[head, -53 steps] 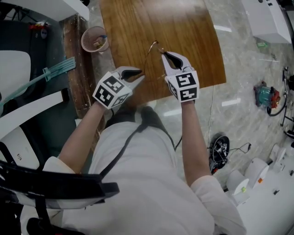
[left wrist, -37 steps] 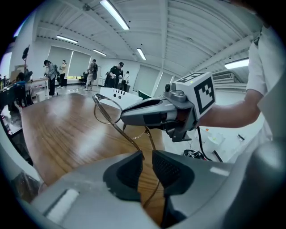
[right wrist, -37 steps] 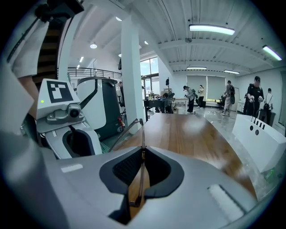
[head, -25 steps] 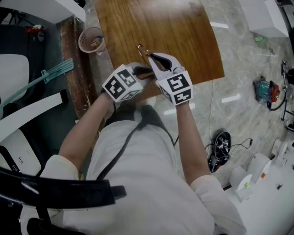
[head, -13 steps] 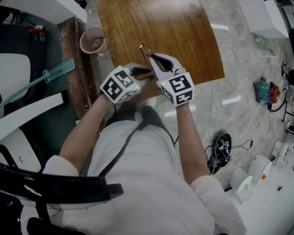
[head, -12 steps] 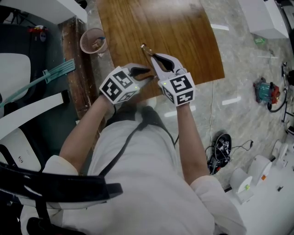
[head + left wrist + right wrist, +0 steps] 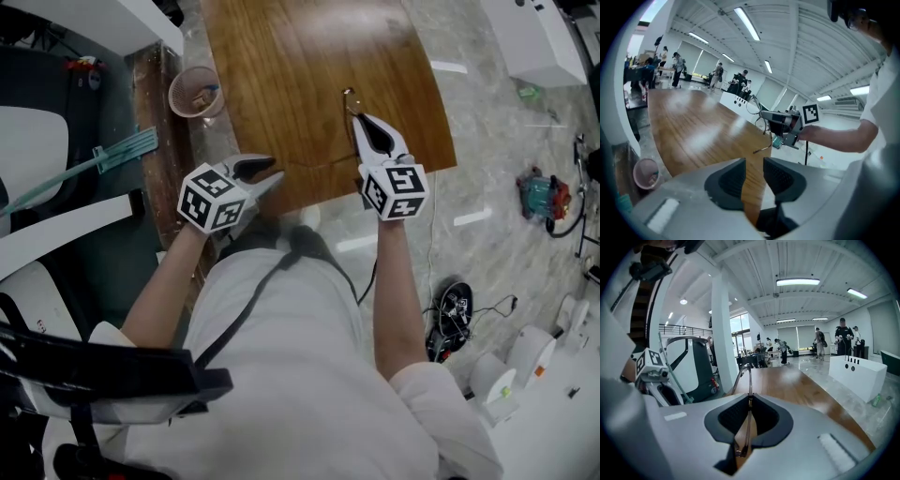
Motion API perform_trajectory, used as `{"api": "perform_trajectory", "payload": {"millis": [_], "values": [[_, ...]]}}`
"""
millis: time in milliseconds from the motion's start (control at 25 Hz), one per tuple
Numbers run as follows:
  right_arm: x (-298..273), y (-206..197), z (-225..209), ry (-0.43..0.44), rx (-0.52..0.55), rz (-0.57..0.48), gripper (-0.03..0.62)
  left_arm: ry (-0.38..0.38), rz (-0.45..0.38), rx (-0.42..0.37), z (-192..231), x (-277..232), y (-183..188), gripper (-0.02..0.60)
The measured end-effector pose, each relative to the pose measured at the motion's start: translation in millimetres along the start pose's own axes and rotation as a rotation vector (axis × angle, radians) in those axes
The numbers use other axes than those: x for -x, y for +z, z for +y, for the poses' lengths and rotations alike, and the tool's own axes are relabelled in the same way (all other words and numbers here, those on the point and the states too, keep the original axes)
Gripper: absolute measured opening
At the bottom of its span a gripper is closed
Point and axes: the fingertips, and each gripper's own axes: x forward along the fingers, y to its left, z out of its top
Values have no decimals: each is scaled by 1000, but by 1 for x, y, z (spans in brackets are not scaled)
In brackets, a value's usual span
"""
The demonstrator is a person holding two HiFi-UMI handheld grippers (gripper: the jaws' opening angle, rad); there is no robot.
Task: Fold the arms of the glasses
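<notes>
The glasses (image 7: pixel 348 94) are a thin gold wire pair, held over the brown wooden table (image 7: pixel 309 56). My right gripper (image 7: pixel 357 115) is shut on them; in the right gripper view the wire frame (image 7: pixel 749 376) runs up out of the shut jaws of that gripper (image 7: pixel 750 397). My left gripper (image 7: pixel 267 170) is off to the left at the table's near edge, apart from the glasses. Its jaws have just been opening and stand open with nothing between them (image 7: pixel 753 164). In the left gripper view one thin arm of the glasses (image 7: pixel 764 148) hangs below the right gripper (image 7: pixel 780 123).
A pink cup (image 7: pixel 195 91) with small items stands on a dark ledge left of the table. A green plastic tool (image 7: pixel 122 150) and white chairs lie further left. A teal device (image 7: pixel 542 195) and cables lie on the floor at the right.
The two grippers have drawn apart: the left one has let go, opened and moved left toward the table edge. The right one has carried the glasses to the right.
</notes>
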Motion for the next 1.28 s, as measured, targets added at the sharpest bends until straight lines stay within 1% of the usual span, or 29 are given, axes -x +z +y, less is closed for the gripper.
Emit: {"api": "perform_trajectory", "payload": {"millis": [80, 160, 360, 440, 480, 520, 680, 800, 880, 960, 1280], "values": [[6, 4, -3, -3, -48, -31, 28, -55, -28, 129, -6, -2, -8, 136], [11, 6, -4, 0, -93, -55, 29, -115, -77, 243, -16, -5, -8, 176], [14, 1, 8, 20, -145, -77, 29, -230, -234, 426, -31, -8, 9, 176], [14, -2, 13, 29, -160, -80, 29, -256, -269, 476, -32, -8, 13, 139], [14, -4, 14, 32, -166, -81, 28, -261, -277, 490, -31, -8, 14, 119], [14, -5, 16, 34, -170, -81, 28, -264, -284, 501, -30, -8, 14, 81], [15, -7, 18, 51, -171, -70, 28, -281, -300, 533, -28, -5, 16, 52], [15, -8, 22, 77, -162, -63, 28, -288, -310, 536, -27, -3, 19, 49], [13, -8, 27, 105, -155, -54, 28, -275, -325, 534, -23, -1, 23, 48], [13, -9, 35, 144, -132, -36, 29, -261, -345, 527, -19, 1, 29, 48], [9, -20, 76, 299, -47, 48, 29, -269, -403, 501, -11, 11, 60, 43]]}}
